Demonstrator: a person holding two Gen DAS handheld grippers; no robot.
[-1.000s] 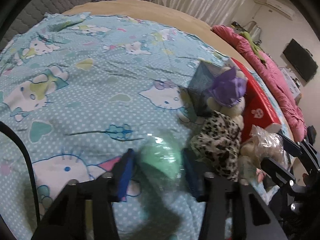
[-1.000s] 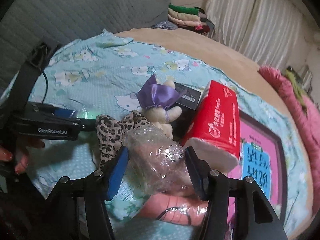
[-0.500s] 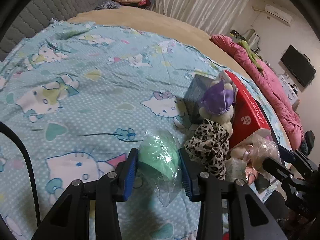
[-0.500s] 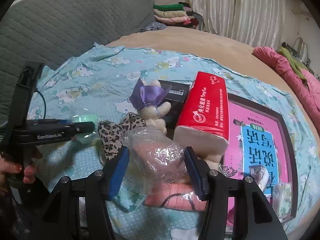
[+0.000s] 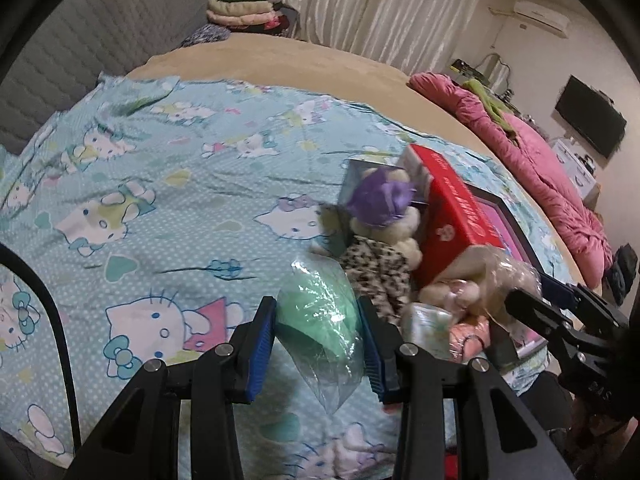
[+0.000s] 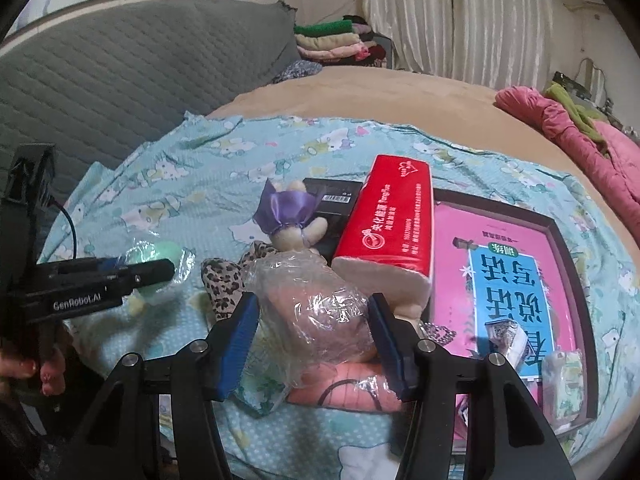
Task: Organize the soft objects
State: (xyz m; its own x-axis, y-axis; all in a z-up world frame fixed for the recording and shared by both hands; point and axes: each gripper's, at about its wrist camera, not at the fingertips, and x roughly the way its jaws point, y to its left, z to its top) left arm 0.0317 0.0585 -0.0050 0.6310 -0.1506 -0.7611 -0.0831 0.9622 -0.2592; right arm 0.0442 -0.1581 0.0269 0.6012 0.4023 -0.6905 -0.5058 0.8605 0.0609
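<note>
Crinkly plastic wraps both soft pieces: left hand-held gripper (image 5: 318, 344) pinches green bundle (image 5: 320, 316), right hand-held gripper (image 6: 314, 344) beige bundle (image 6: 320, 312).

We are looking across a bed (image 5: 304, 68) spread with a tan sheet and a turquoise cat-print cover (image 5: 168, 184), backed by a grey quilted headboard (image 6: 120, 76). Pale pleated curtains (image 5: 384, 12) are hanging along the far wall beside folded blankets (image 6: 332, 42). A pink quilt (image 5: 532, 160) is lying along the bed's edge. A dark television (image 5: 590, 122) and an air conditioner (image 5: 540, 14) are hanging on the wall.
</note>
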